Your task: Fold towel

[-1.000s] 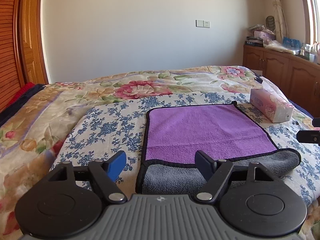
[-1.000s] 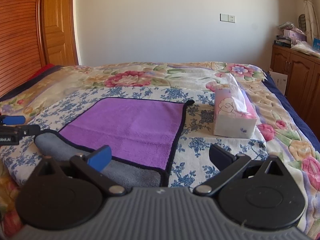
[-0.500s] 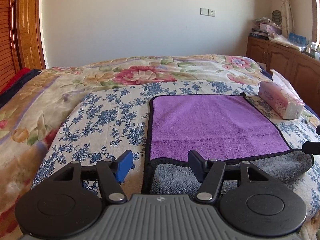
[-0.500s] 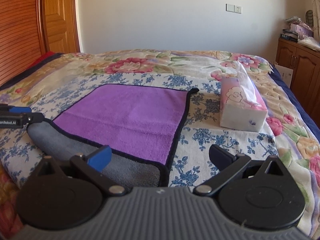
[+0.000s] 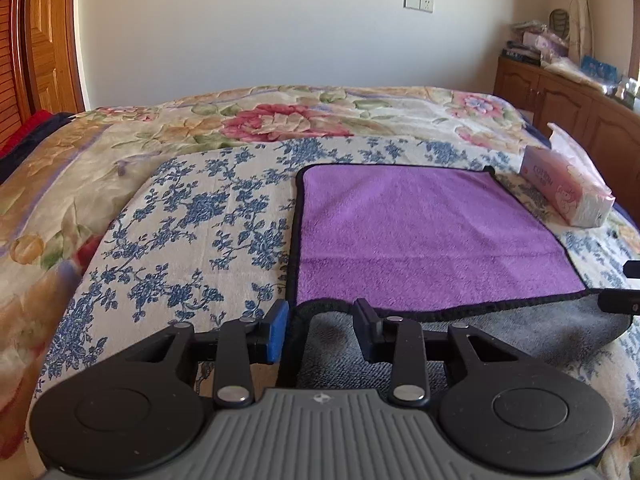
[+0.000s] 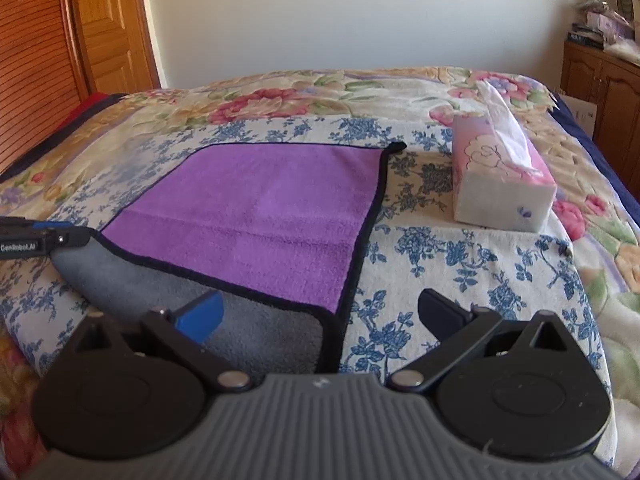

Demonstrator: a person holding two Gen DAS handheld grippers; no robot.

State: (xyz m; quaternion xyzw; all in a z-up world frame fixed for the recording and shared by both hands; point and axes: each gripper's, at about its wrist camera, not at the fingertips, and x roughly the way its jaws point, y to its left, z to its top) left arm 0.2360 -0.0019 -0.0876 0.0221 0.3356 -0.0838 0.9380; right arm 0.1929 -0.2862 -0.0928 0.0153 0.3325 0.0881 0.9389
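A purple towel (image 5: 420, 228) with a black hem and grey underside lies on the blue-flowered sheet; it also shows in the right wrist view (image 6: 264, 216). Its near edge is turned up, showing a grey band (image 5: 500, 332). My left gripper (image 5: 320, 328) is open, jaws astride the towel's near left corner, one finger each side of the hem. My right gripper (image 6: 320, 312) is wide open over the near right corner, with the blue finger (image 6: 200, 316) over the grey band. Neither grips cloth.
A pink tissue box (image 6: 500, 176) stands on the bed right of the towel, also in the left wrist view (image 5: 568, 188). A wooden cabinet (image 5: 560, 96) with clutter lines the right wall. A wooden door (image 6: 108, 28) is at the far left.
Both grippers moved forward and down onto the towel's near corners. The left jaws narrowed around the left corner. The right jaws stayed wide.
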